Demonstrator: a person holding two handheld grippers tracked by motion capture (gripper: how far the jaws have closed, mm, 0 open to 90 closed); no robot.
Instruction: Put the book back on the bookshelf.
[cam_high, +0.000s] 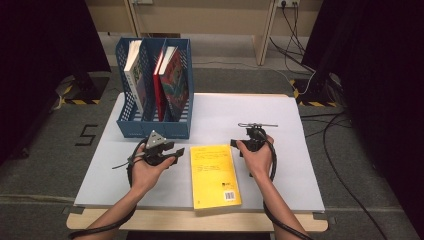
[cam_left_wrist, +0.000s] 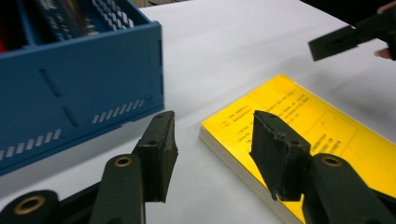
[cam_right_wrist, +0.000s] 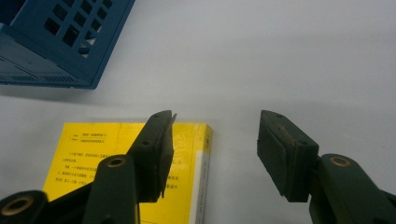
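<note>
A yellow book (cam_high: 214, 175) lies flat on the white worktop (cam_high: 300, 165), between the left gripper (cam_high: 172, 151) and the right gripper (cam_high: 239, 143), its long axis running from the near edge toward the blue file rack (cam_high: 150, 127). Its back cover faces up, barcode at the near right corner; the printed lines are too small to read. Both grippers stand open, holding nothing, jaws flanking the book's far corners.

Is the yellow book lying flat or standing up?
Flat: the yellow book lies closed, cover up, on the table, outside the blue rack.
</note>
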